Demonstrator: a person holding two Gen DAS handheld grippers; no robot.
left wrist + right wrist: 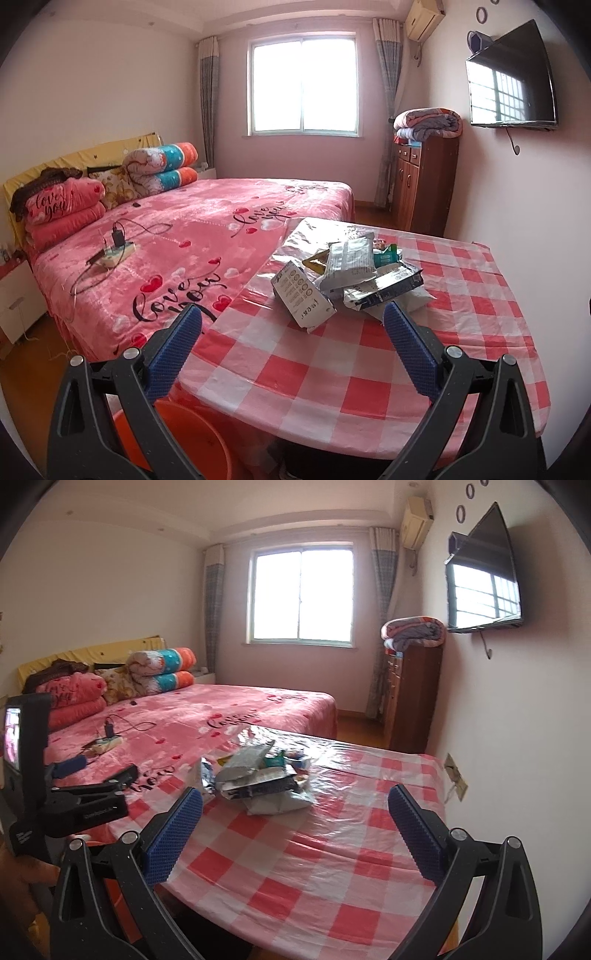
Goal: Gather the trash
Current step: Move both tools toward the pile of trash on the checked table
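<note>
**Bedroom, checked tabletop, wrappers piled at its far end**

A small bedroom with a bright window [303,82], a pink bed [207,236] and a wall television [511,77] lies behind a tabletop [332,376] under a red-and-white checked plastic cloth. The glare from the window washes out everything beyond the glass.

The trash pile [347,275] sits toward the far end of the tabletop, near the edge that borders the bed: a heap of crumpled wrappers and flattened packets overlapping one another (the print on them is too small and warped to read, and the lower pieces are mostly covered by the upper ones). In the right wrist view the same pile [258,779] lies ahead and slightly left of centre.

The left hand-held gripper [293,321] hovers at the near side with its blue-padded fingers spread wide, nothing between them, well short of the pile. The right hand-held gripper [295,801] is likewise spread wide and empty. The right view also catches the left one from the side [85,771], its body partly cut off by the frame edge.

An orange bucket [177,439] shows below the tabletop's near-left corner, largely hidden by the gripper's black frame. A power strip [118,254] with a tangle of cable rests on the bed.
</note>
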